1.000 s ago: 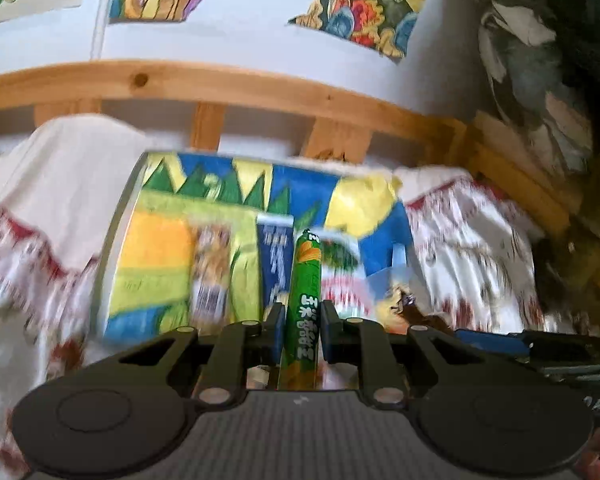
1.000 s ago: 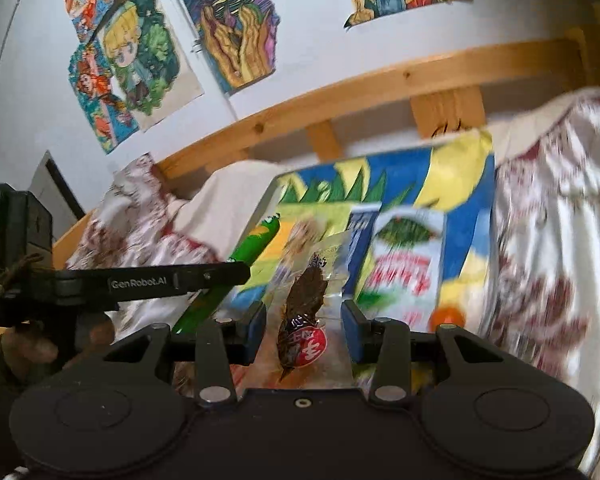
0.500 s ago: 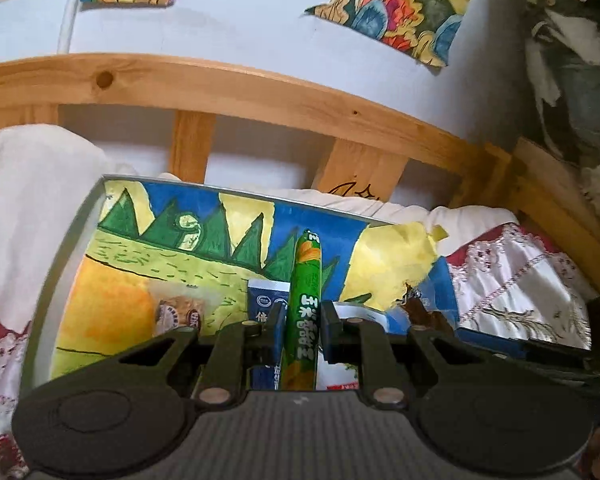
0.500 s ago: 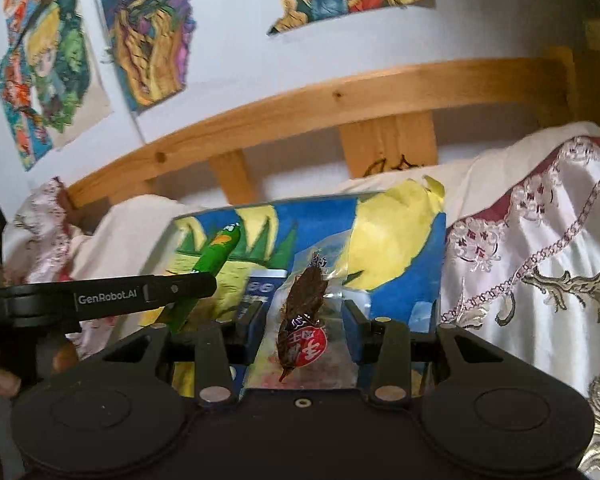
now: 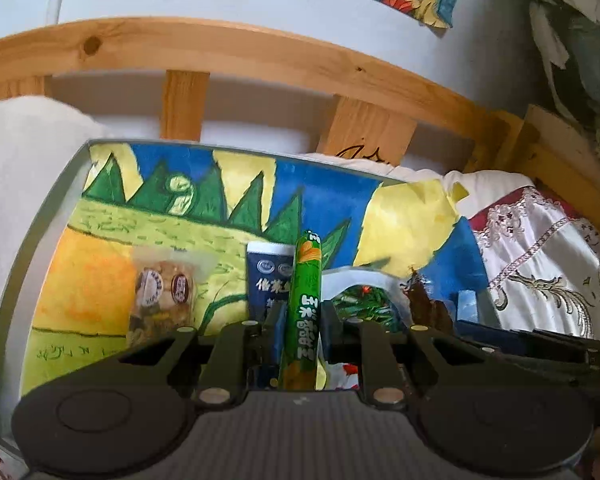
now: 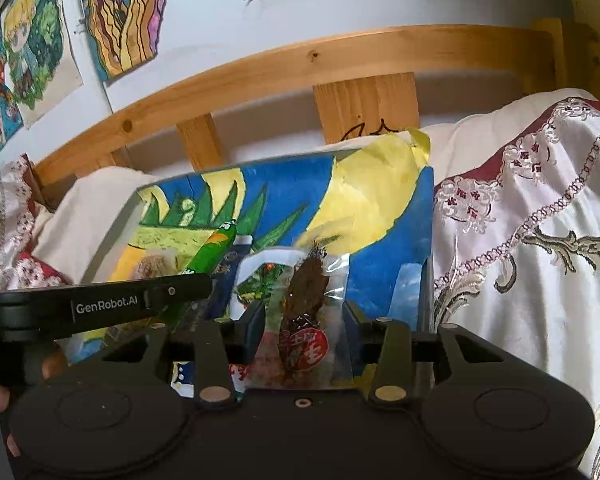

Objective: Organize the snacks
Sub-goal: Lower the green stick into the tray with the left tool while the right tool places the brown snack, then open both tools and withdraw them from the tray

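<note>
Task status: partly complete.
Left tongs (image 5: 300, 316): clamped on one green tubular sausage stick (image 5: 305, 304), above tray.
Right tongs (image 6: 304, 320): gripping one clear pouch of dark dried meat (image 6: 306, 304), above tray.
Already in grey tray with painted lining (image 5: 40, 240): one clear cookie packet (image 5: 162, 292), one dark-blue sachet (image 5: 266, 280), one green-printed packet (image 5: 360, 300).
Remaining: two held snacks.

My left hand-held gripper (image 5: 302, 320) is black, and the sausage stick (image 5: 305, 304) in it is bright green with yellow-orange corn art and pale lettering. The packet (image 6: 306, 312) in my black right hand-held gripper (image 6: 305, 332) is clear, showing a dark brown piece and a red round label. The tray (image 5: 28, 264) is grey-rimmed, lined with a painting of blue sky, green spikes and yellow. The bedspread (image 6: 540, 240) is cream with maroon and gold patterning.
</note>
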### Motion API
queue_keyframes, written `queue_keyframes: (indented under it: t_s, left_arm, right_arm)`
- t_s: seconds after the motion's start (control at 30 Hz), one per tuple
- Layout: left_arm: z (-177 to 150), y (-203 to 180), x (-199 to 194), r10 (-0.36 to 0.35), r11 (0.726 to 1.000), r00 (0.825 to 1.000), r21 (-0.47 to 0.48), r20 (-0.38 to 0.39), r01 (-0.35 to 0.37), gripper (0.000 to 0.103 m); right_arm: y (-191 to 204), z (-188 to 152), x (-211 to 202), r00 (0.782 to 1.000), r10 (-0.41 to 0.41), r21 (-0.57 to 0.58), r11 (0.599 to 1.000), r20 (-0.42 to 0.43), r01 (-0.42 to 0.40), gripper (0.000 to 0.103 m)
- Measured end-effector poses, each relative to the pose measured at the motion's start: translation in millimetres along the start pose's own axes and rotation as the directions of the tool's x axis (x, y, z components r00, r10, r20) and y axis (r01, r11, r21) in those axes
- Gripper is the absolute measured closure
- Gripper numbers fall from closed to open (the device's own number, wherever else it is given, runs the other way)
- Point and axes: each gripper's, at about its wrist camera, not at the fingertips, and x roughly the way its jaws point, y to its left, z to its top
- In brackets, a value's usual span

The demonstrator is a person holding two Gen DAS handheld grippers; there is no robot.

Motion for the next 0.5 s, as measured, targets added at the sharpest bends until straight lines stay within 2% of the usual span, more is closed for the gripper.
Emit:
queue_keyframes:
  t_s: [0.13, 0.23, 0.3, 0.33, 0.37, 0.5]
  left_arm:
    - [-5, 3, 6, 0.019, 1.0, 1.0, -0.012, -0.024, -0.019, 0.083]
    - [-6, 3, 4, 0.021, 1.0, 1.0, -0.008, -0.014, -0.022, 0.083]
    - [-4, 2, 1, 0.028, 1.0, 1.0, -0.007, -0.004, -0.028, 0.073]
    - [-3, 1, -1, 0.028, 1.0, 1.0, -0.009, 0.001, -0.028, 0.062]
    - [-3, 0, -4, 0.029, 1.0, 1.0, -0.012, 0.012, -0.029, 0.056]
    - [1, 0, -16, 0.038, 0.999, 0.998, -0.012, 0.043, -0.037, 0.045]
  right_arm:
    - [3, -5, 2, 1.0, -0.018, -0.001, 1.0, -0.012, 0.018, 0.056]
    - [7, -5, 1, 0.999, -0.031, -0.035, 0.999, -0.008, 0.031, 0.054]
    - [8, -5, 0, 0.999, -0.033, -0.043, 0.999, -0.006, 0.033, 0.052]
    - [8, -5, -1, 0.999, -0.033, -0.044, 0.998, -0.003, 0.033, 0.047]
    - [8, -5, -3, 0.999, -0.036, -0.045, 0.998, 0.003, 0.037, 0.042]
    - [10, -4, -12, 0.999, -0.044, -0.058, 0.997, 0.02, 0.045, 0.036]
